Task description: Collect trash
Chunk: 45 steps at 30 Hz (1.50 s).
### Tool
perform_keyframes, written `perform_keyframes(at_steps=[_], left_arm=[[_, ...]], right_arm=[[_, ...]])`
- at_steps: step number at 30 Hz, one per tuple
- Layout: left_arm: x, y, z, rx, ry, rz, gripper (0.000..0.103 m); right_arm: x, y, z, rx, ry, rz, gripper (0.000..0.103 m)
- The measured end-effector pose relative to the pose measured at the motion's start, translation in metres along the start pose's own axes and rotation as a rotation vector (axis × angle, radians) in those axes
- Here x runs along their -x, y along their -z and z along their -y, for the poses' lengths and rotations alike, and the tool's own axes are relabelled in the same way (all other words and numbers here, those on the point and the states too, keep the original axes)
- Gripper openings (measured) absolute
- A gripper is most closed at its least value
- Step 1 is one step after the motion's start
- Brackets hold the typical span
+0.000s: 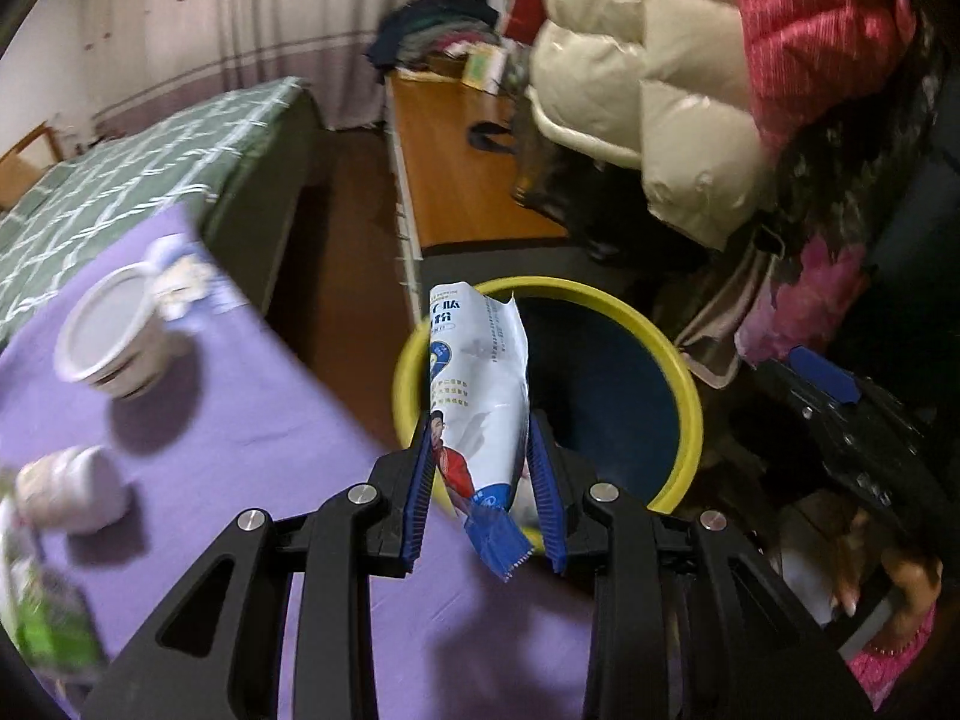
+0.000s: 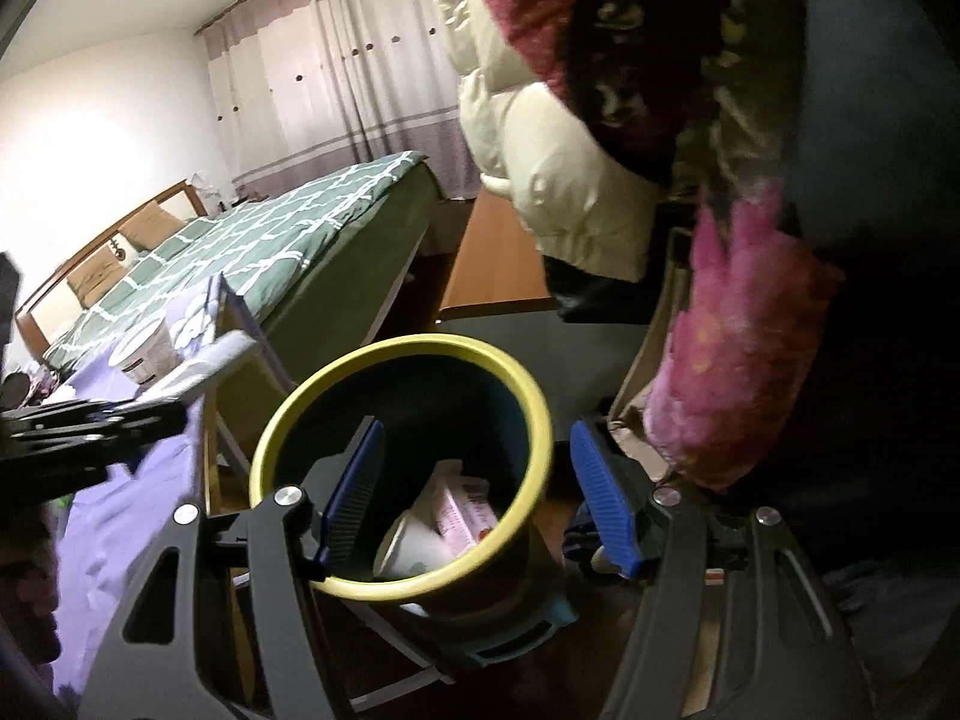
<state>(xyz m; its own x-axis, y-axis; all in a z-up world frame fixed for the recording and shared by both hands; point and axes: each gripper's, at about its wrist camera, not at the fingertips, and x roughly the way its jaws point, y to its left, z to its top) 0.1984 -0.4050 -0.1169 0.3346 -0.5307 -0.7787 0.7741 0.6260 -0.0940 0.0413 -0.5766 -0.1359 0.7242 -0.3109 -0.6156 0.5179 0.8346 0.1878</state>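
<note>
My left gripper [image 1: 480,426] is shut on a white and blue snack bag [image 1: 480,360], which stands upright between the blue pads over the near left rim of the yellow-rimmed bin [image 1: 684,384]. In the right wrist view that bag [image 2: 204,363] shows blurred at the left, above the table edge. My right gripper [image 2: 477,427] stands open above the bin [image 2: 288,414] with nothing between its fingers. Inside the bin lie a pink and white wrapper [image 2: 462,510] and a white cup [image 2: 414,552].
On the purple-clothed table [image 1: 270,420] stand a white tub [image 1: 114,336], a white bottle on its side [image 1: 72,489] and a green packet [image 1: 48,624]. A bed [image 2: 270,240] is behind, and coats [image 1: 648,90] hang over a wooden desk [image 1: 456,180].
</note>
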Motion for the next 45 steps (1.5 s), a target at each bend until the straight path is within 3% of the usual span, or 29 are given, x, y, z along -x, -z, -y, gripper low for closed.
perform_keyframes(at_steps=[9,21,22,23,24,28,33,40,45], left_arm=[[-0.062,-0.021,0.035,-0.053,0.043,-0.094,0.031],[-0.097,-0.017,0.042,-0.048,0.033,-0.180,0.033],[-0.098,-0.017,0.043,-0.049,0.034,-0.183,0.036],[-0.098,-0.017,0.044,-0.048,0.024,-0.178,0.055],[-0.097,-0.016,0.044,-0.050,0.015,-0.168,0.063],[-0.092,-0.017,0.043,-0.049,0.012,-0.152,0.069],[-0.067,-0.016,0.035,-0.027,0.008,-0.100,0.078],[0.016,0.008,-0.001,0.064,-0.013,0.030,0.086],[0.082,0.043,-0.045,0.160,-0.110,0.124,0.089]], right_arm=[[-0.001,0.000,0.020,-0.035,0.029,-0.004,0.062],[0.015,0.000,0.031,-0.053,0.052,0.022,0.062],[0.016,0.000,0.031,-0.051,0.052,0.024,0.062],[0.017,0.000,0.030,-0.049,0.050,0.026,0.062],[0.019,0.000,0.030,-0.048,0.050,0.028,0.062],[0.022,-0.001,0.027,-0.044,0.046,0.036,0.062],[0.032,-0.003,0.025,-0.038,0.040,0.053,0.062],[0.020,0.000,0.007,-0.006,-0.003,0.023,0.062],[0.003,0.004,-0.028,0.047,-0.077,-0.022,0.062]])
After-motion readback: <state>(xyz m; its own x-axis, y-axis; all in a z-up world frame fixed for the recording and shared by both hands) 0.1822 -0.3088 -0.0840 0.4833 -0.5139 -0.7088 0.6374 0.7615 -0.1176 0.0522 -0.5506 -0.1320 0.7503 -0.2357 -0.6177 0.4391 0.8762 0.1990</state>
